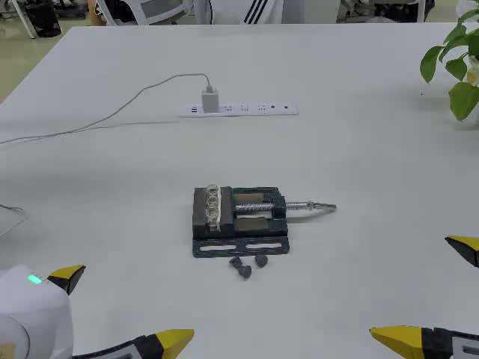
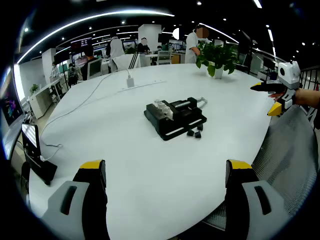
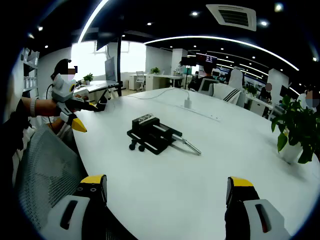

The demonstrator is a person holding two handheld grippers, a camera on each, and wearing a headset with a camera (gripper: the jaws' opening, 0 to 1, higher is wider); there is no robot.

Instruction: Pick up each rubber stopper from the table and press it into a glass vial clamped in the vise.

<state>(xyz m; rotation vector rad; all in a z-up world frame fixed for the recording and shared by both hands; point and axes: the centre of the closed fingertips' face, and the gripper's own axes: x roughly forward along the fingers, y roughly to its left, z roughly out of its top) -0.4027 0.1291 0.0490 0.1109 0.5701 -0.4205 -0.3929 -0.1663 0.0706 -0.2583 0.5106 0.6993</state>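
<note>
Stoppers of dark grey rubber [image 1: 246, 266] lay at six o'clock of the black metal vise [image 1: 239, 224] holding clear glass vials [image 1: 213, 206]; left claw [image 2: 166, 166] and right claw [image 3: 166, 180] gaped apart. Straddling one stopper singly seemed wisest.

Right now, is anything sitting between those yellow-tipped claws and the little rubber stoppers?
Nothing visible does. Bare table lies between the left gripper, the right gripper and the stoppers beside the vise.

White power strip [image 1: 239, 110] with plugged charger [image 1: 210, 99], grey cable [image 1: 141, 91], leafy plant [image 1: 463, 99], white table [image 1: 359, 164]
</note>
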